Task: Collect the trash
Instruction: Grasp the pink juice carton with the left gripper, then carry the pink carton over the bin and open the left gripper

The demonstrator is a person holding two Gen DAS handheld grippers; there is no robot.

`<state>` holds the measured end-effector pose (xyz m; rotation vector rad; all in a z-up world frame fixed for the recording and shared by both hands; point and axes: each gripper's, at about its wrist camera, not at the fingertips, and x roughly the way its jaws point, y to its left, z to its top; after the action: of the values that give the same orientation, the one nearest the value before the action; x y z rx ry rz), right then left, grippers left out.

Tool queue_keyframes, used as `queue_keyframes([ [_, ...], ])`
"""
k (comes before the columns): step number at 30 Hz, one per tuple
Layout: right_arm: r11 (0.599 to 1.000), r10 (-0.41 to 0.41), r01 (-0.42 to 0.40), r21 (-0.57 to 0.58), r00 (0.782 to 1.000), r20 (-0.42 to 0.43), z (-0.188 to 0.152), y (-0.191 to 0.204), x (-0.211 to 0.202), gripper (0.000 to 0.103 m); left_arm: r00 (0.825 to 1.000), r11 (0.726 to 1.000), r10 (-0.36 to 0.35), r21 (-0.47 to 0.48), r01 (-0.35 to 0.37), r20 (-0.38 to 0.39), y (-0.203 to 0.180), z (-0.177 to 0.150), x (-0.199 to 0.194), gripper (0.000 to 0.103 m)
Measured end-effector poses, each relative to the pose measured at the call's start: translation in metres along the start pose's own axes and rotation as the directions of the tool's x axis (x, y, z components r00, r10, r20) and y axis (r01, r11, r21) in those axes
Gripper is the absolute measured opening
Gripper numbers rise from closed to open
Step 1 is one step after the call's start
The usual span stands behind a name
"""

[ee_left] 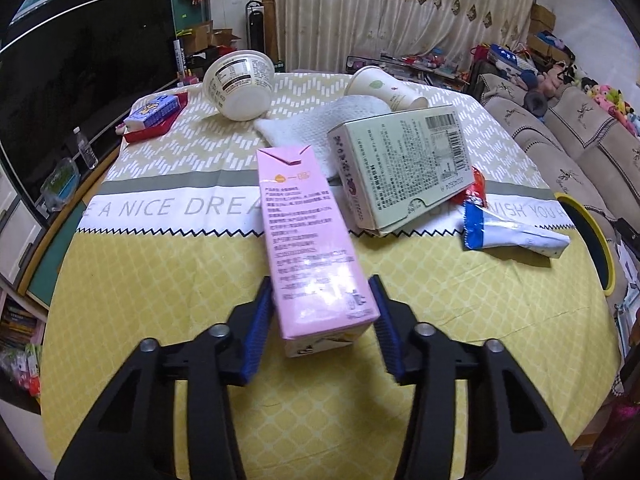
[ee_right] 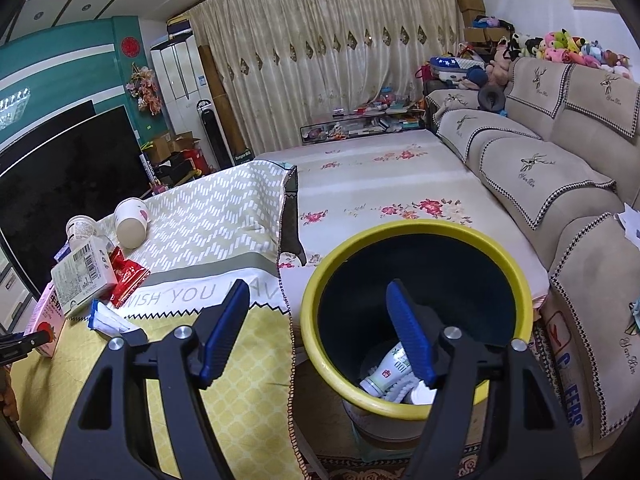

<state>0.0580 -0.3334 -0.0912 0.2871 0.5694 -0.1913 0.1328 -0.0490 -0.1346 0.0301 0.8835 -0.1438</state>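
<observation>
Two grippers divide the work across the round table [ee_left: 132, 280]. At its right edge stands the yellow-rimmed bin [ee_right: 320, 292], a white bottle [ee_right: 386, 374] already inside, and the right gripper [ee_right: 320, 330] hangs over its near rim, jaws apart and empty. The pink carton [ee_left: 310, 240] lies flat with its long axis running away from the left gripper [ee_left: 320, 326], near end between the blue pads [ee_left: 258, 332]; the left pad touches, a sliver of gap shows at the right, so the jaws are not clamped. Just beyond lie the green box [ee_left: 404, 164], white cloth [ee_left: 320, 128], blue wrapper [ee_left: 504, 232], bowl [ee_left: 240, 84] and paper cup [ee_left: 384, 88], none blocking a lift.
</observation>
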Motion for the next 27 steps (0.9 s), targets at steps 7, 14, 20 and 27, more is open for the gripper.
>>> queue_keyframes([
  [7, 1.0, 0.007, -0.007, 0.0, 1.0, 0.002, 0.0, -0.001, -0.001, 0.067, 0.997, 1.0, 0.016, 0.015, -0.017, 0.072, 0.006, 0.0, -0.018, 0.04],
  [14, 1.0, 0.016, -0.016, -0.001, 1.0, 0.001, 0.0, 0.0, -0.002, 0.067, 0.979, 0.999, 0.034, 0.023, -0.04, 0.202, 0.015, 0.018, -0.062, 0.04],
  [20, 1.0, 0.023, -0.023, -0.007, 1.0, 0.0, 0.0, 0.003, -0.003, 0.067, 0.972, 0.998, 0.035, 0.036, -0.044, 0.231, 0.015, 0.029, -0.069, 0.04],
  [27, 1.0, 0.02, -0.02, -0.007, 1.0, -0.002, 0.0, 0.003, -0.002, 0.067, 0.971, 0.999, 0.025, 0.031, -0.034, 0.238, 0.014, 0.037, -0.059, 0.04],
])
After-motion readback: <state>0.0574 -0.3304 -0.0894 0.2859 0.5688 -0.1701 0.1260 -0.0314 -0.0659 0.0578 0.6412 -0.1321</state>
